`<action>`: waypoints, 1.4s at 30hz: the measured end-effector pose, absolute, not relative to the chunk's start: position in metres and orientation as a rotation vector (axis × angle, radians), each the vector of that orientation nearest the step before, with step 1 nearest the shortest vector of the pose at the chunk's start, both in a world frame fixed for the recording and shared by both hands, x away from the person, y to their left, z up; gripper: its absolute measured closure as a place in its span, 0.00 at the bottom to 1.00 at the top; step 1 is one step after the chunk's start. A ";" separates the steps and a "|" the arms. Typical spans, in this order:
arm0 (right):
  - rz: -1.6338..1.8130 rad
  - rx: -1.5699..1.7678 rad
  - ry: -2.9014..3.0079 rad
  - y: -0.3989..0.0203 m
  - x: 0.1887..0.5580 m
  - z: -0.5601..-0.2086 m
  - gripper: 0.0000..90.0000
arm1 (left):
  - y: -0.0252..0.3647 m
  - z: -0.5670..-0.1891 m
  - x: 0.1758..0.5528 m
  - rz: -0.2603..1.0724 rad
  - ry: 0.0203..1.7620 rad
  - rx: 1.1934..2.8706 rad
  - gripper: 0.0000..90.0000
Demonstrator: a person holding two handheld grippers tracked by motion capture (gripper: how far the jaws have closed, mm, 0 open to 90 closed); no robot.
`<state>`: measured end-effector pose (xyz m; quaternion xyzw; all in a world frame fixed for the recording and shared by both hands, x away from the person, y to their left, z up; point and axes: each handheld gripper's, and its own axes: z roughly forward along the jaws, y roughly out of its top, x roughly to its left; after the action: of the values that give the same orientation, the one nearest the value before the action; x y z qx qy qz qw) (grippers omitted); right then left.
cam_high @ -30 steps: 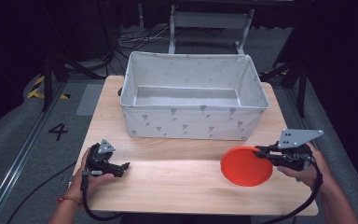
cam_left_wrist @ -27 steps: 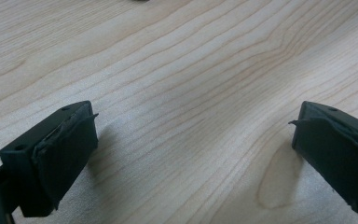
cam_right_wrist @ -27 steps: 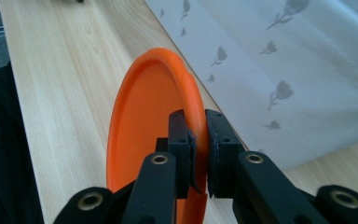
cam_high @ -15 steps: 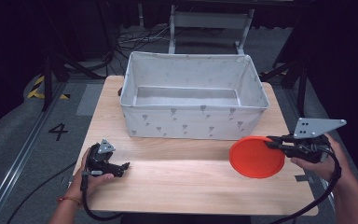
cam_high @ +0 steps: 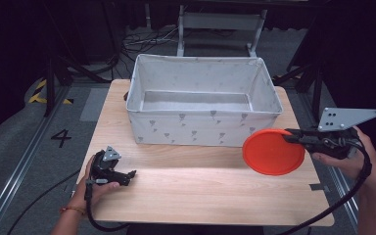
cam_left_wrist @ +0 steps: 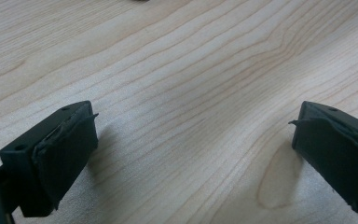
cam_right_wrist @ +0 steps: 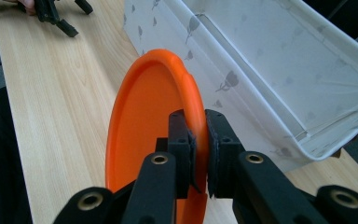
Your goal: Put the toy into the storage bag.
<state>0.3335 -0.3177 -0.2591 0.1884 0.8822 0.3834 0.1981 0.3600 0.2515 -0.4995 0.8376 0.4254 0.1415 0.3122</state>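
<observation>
Your right tongs (cam_high: 293, 136) pinching orange plate (cam_high: 272, 152) rim, frame right; left tongs (cam_high: 127, 176) spread, resting on tabletop (cam_high: 200, 191), lower left.

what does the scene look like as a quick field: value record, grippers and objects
surface: wooden table
bin: white fabric bin, at the table's far side, nothing seen inside
plate: orange plate, lifted off the table, in front of the bin's right corner
right gripper: fingers shut on the plate's rim
left gripper: open, low over bare wood, holding nothing
</observation>
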 end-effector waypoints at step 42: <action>1.044 0.598 2.299 -0.298 0.426 -0.169 0.91 | 0.252 -0.499 0.360 0.372 1.122 2.210 0.00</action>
<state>0.4259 -0.2985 -0.1694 0.2218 0.8530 0.3875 0.2702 0.3600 0.2516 -0.4994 0.8377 0.4253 0.1408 0.3124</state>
